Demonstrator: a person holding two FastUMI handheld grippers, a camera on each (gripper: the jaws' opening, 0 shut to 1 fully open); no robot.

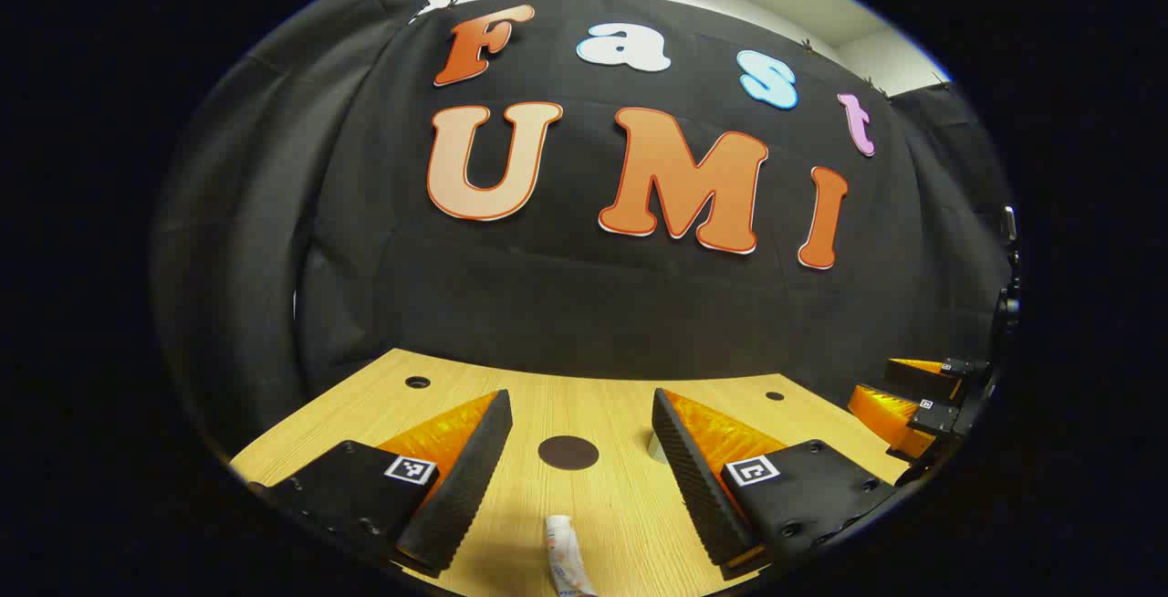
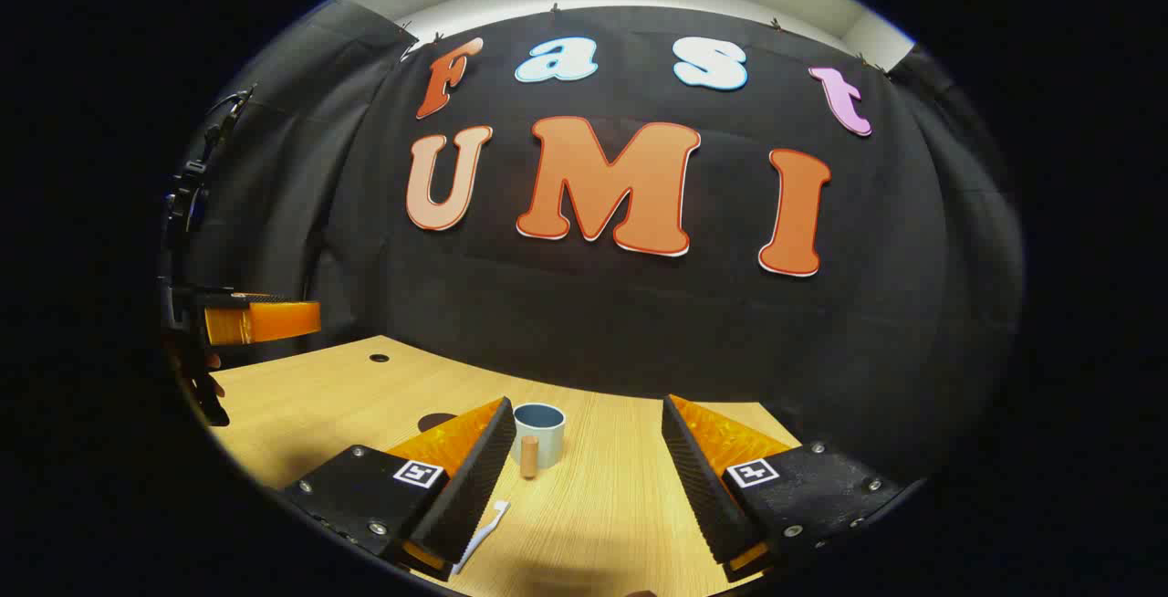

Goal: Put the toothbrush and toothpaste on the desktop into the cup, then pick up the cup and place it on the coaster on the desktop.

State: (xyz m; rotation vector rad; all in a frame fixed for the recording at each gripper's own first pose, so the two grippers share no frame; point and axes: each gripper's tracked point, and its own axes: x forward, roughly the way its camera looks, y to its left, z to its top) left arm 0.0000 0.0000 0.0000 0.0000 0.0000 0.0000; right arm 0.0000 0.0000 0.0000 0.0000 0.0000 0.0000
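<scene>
Light wood-grain laminate covers the desk [image 1: 630, 506], which fills the lower part of both views below the black cloth wall. In the left gripper view, the left gripper [image 1: 581, 451] hangs above the desk with its fingers spread wide and nothing between them. A dark round coaster [image 1: 568, 452] lies flat on the desk at lower centre of the frame, in the gap between the fingers. The toothpaste [image 1: 566, 565] tube lies on the desk at the bottom centre of the frame, nearer the camera than the coaster and apart from it. A sliver of the cup [image 1: 655, 445] shows just beside the right-hand finger. In the right gripper view, the right gripper [image 2: 584, 451] is likewise held above the desk, fingers spread, gripping nothing. The cup [image 2: 538, 434] stands upright at lower centre-left of the frame, open mouth up, just beside the left-hand finger. A small brown cylinder [image 2: 528, 456] stands upright against the cup's near side. The white toothbrush [image 2: 481, 536] lies on the desk at the lower left of centre, partly hidden under the left-hand finger. The coaster's edge [image 2: 436, 420] shows left of the cup.
</scene>
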